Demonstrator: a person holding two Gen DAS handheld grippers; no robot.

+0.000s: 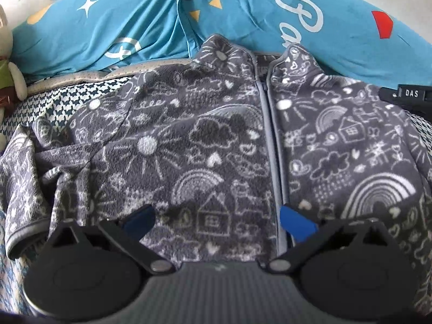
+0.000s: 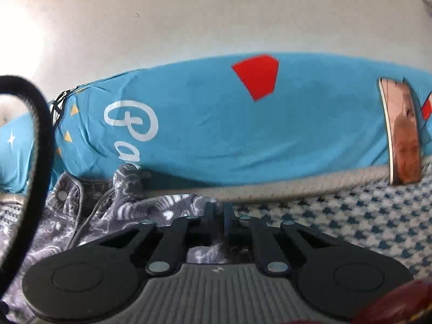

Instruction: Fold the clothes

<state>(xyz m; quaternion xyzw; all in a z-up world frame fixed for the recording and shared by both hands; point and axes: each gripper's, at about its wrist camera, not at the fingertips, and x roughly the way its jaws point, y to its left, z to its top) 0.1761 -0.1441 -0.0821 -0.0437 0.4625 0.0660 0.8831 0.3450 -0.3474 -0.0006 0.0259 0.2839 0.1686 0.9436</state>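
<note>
The left tongs (image 1: 216,220) hang spread wide over the lower front of a grey fleece jacket (image 1: 210,145), their blue-tipped fingers (image 1: 297,224) holding nothing. The right tongs (image 2: 220,216) are pressed together on the jacket's cloth at its edge, a fold of fleece (image 2: 172,205) bunched between and under the fingers.

The jacket lies front up on a bed cover (image 1: 35,110) with a blue-and-white check — zip (image 1: 270,124) closed, collar (image 1: 224,51) toward the far side, doodles of rainbows, houses and clouds all over. One sleeve (image 1: 24,178) is crumpled out at the left of the left view.

Behind the collar lies a long blue pillow (image 2: 216,124) with white lettering and a red patch, against a pale wall (image 2: 189,13). A stuffed rabbit (image 1: 10,62) sits at the far left edge. In the right view a black cable (image 2: 40,124) loops past, and a phone (image 2: 402,132) leans against the pillow.
</note>
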